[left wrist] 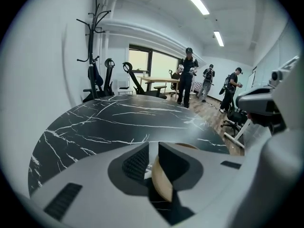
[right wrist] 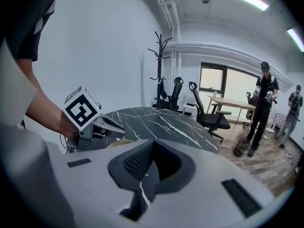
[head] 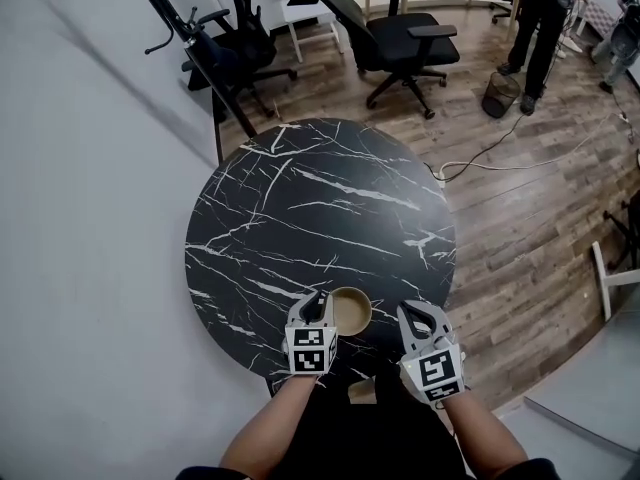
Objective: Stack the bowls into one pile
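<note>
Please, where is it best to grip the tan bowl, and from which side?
Probably the rim of the tan bowl on its near-left side, one jaw inside, one outside, from the near edge of the table: it stands upright, open upward, thin-walled.

I can't count the bowls [head: 352, 311] from the head view, since the left gripper [head: 318, 300] covers their left side and only one tan rim shows. In both gripper views, all but a slice of rim sits behind each gripper's own body. A small tan thing [head: 362, 393] between the person's forearms, below the tabletop [head: 300, 218] edge, is too covered to name.
</note>
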`<state>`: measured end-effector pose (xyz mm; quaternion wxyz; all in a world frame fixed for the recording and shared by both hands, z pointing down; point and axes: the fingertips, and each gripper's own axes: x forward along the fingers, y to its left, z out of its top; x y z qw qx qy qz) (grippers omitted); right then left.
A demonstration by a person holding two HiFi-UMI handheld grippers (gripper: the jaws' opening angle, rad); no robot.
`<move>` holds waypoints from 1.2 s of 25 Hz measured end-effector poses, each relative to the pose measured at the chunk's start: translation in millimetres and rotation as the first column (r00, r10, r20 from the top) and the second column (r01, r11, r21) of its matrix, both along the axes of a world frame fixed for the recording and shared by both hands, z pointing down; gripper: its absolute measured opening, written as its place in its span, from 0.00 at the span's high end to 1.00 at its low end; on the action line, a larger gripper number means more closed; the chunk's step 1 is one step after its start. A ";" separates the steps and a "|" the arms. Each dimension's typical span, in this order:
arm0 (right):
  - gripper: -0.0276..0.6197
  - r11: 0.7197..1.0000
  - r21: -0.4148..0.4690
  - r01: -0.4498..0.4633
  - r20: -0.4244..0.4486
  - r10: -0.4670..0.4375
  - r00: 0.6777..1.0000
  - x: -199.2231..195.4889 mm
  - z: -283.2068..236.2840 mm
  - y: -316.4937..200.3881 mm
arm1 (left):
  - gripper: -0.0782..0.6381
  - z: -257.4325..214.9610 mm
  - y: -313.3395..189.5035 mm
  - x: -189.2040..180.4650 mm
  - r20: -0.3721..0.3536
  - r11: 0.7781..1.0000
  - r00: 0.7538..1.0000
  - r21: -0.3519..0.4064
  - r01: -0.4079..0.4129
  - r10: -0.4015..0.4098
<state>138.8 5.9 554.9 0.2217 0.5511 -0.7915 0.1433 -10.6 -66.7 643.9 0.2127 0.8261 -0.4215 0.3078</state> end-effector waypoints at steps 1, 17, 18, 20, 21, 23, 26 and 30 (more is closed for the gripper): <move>0.94 1.000 0.006 -0.005 0.008 0.005 1.000 -1.0 1.3 0.2 | 0.79 -4.8 -1.3 -1.5 -0.010 1.000 1.000 0.011 0.007 -0.007; 0.94 0.988 0.143 -0.061 0.162 0.038 0.986 -16.1 -71.7 -23.9 | 0.87 -129.9 0.3 -16.6 -0.210 0.976 0.977 0.214 0.031 0.015; 0.94 0.986 0.157 -0.061 0.163 0.035 0.986 -16.5 -77.4 -26.8 | 0.87 -139.4 0.5 -16.6 -0.234 0.973 0.972 0.227 0.034 0.021; 0.94 0.980 0.193 -0.057 0.158 0.026 0.987 -18.7 -91.0 -32.3 | 0.87 -157.5 1.5 -17.4 -0.274 0.967 0.961 0.252 0.035 0.036; 0.94 0.976 0.212 -0.056 0.156 0.023 0.988 -20.3 -98.4 -34.9 | 0.87 -165.5 2.1 -18.5 -0.289 0.964 0.956 0.263 0.035 0.044; 0.94 0.968 0.246 -0.053 0.150 0.016 0.989 -24.3 -112.9 -39.5 | 0.87 -178.4 3.2 -20.9 -0.308 0.958 0.950 0.285 0.031 0.061; 0.94 0.957 0.287 -0.040 0.139 0.000 0.990 -32.1 -131.0 -45.3 | 0.87 -192.1 4.0 -25.4 -0.320 0.946 0.944 0.323 0.027 0.082; 0.94 0.943 0.332 -0.033 0.136 -0.014 0.991 -41.8 -152.1 -51.3 | 0.87 -212.1 0.0 -33.2 -0.364 0.939 0.928 0.340 0.049 0.083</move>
